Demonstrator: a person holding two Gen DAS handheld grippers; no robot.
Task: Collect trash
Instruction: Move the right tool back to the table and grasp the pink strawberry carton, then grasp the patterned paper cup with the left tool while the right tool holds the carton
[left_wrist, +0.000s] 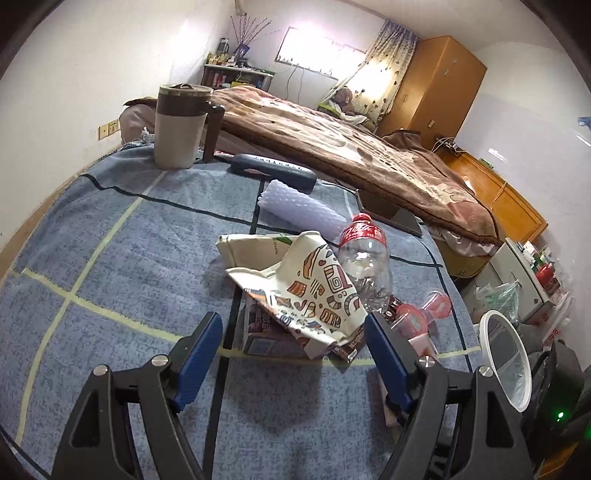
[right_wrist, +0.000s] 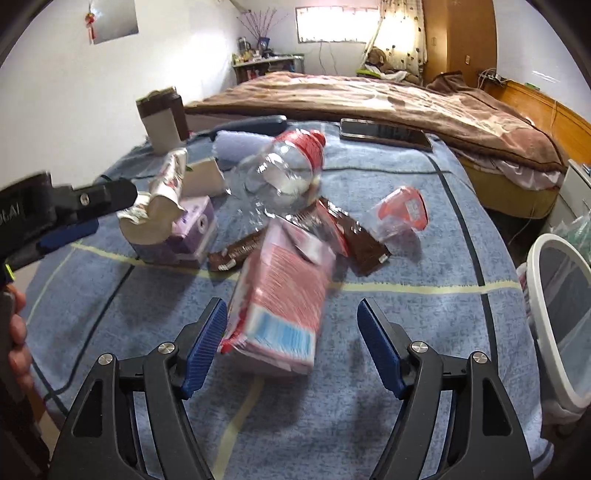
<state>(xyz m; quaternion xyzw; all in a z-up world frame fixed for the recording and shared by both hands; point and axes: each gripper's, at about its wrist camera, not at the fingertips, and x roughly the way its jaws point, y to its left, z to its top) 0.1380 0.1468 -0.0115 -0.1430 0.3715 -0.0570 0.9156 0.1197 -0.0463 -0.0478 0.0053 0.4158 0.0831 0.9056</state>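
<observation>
One pink carton (right_wrist: 280, 295), right view only

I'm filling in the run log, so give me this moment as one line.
left gripper: open, at paper bag | right gripper: open, at pink carton | bottle: on blanket | bin: right of the bed

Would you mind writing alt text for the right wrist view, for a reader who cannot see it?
The open right gripper hangs over a pink-and-white carton lying on a blue checked cloth. Beyond it lie a crushed clear plastic bottle with a red label, brown wrappers and a purple box. The left gripper enters at left; a white bin stands at right.
</observation>
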